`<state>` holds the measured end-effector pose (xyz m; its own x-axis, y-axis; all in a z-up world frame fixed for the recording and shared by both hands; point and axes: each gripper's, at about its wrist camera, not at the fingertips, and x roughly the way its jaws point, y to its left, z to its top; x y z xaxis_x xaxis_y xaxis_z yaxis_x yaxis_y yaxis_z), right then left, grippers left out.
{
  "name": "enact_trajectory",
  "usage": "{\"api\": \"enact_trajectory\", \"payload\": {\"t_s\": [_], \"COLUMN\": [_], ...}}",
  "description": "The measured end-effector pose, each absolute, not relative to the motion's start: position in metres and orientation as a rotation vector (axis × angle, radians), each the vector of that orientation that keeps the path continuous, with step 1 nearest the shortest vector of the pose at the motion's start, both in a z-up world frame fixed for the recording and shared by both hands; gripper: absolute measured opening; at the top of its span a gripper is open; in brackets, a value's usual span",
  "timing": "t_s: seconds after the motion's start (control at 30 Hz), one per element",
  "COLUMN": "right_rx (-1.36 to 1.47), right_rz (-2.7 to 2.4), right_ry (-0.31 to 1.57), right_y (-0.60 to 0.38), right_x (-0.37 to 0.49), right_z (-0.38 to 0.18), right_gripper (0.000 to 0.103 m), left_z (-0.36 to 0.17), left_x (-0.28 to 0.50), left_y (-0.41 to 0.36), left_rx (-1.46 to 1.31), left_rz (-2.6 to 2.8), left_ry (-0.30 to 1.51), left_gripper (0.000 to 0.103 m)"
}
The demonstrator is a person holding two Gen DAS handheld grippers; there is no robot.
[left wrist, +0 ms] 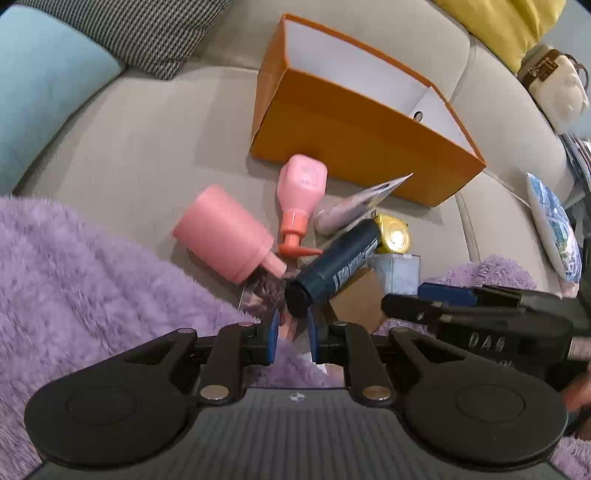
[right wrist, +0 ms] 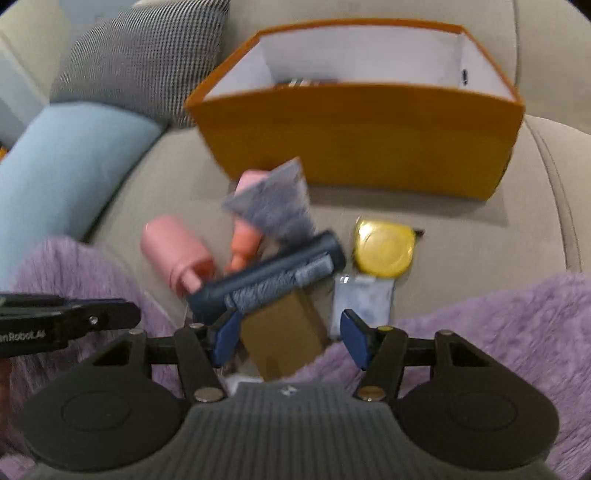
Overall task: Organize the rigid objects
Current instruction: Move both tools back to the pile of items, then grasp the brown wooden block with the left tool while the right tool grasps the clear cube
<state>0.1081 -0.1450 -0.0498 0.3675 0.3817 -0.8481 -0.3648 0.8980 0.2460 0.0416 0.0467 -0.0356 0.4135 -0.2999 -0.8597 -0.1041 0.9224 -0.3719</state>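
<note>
A dark blue tube [left wrist: 332, 266] lies tilted on a pile on the sofa, its black cap end just beyond my left gripper [left wrist: 293, 325]. The left jaws stand narrowly apart and I cannot tell whether they touch it. Around it lie a pink bottle [left wrist: 225, 236], a pink pump bottle [left wrist: 301, 195], a squeeze tube [left wrist: 354, 206], a gold tape measure [left wrist: 393, 234], a silver tin [left wrist: 399, 273] and a brown card [left wrist: 358, 299]. My right gripper [right wrist: 290, 332] is open over the brown card [right wrist: 280, 332], beside the blue tube [right wrist: 269, 280]. An orange box [right wrist: 354, 136] stands behind.
The sofa seat [left wrist: 147, 147] carries a purple fluffy blanket [left wrist: 92, 295] at the near side. A light blue cushion [left wrist: 44, 81] and a checked cushion [left wrist: 147, 33] lie at the left back. A yellow cushion [left wrist: 509, 26] and a plush toy [left wrist: 557, 88] sit at the right.
</note>
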Motion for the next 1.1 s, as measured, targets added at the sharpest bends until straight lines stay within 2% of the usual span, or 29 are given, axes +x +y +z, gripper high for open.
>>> {"api": "enact_trajectory", "payload": {"t_s": [0.2,0.27,0.4,0.47,0.63,0.8,0.9,0.97,1.07,1.1], "right_rx": [-0.078,-0.106,-0.157,-0.157,-0.2,-0.263,-0.269,-0.239,-0.15,-0.137], "right_rz": [0.504,0.507,0.542,0.546,0.533,0.56,0.575,0.555,0.515,0.48], "right_ry": [1.069,1.054,1.052,1.056,1.054,1.001,0.993,0.987,0.978,0.976], "right_y": [-0.134,-0.13,-0.121,-0.123,-0.121,-0.113,-0.111,-0.116,-0.131,-0.135], "right_x": [0.097,0.098,0.095,0.096,0.1,0.097,0.098,0.1,0.105,0.106], "right_z": [-0.065,-0.068,-0.075,-0.076,-0.082,-0.084,-0.084,-0.082,-0.077,-0.075], "right_gripper": [0.061,0.061,0.061,0.061,0.061,0.061,0.063,0.061,0.052,0.052], "left_z": [-0.046,-0.049,-0.055,-0.059,-0.069,-0.069,-0.063,-0.062,-0.06,-0.057], "left_x": [0.036,0.037,0.044,0.048,0.057,0.059,0.054,0.052,0.054,0.054], "left_y": [0.037,0.034,0.026,0.021,0.005,0.015,0.021,0.025,0.028,0.028], "left_rx": [-0.339,-0.313,-0.238,-0.189,-0.045,-0.11,-0.155,-0.181,-0.224,-0.227], "left_rz": [-0.145,-0.145,-0.163,-0.183,-0.197,-0.194,-0.214,-0.207,-0.203,-0.204], "left_ry": [1.183,1.188,1.198,1.206,1.212,1.199,1.168,1.147,1.112,1.098], "left_gripper": [0.021,0.026,0.031,0.039,0.048,0.048,0.053,0.053,0.053,0.053]}}
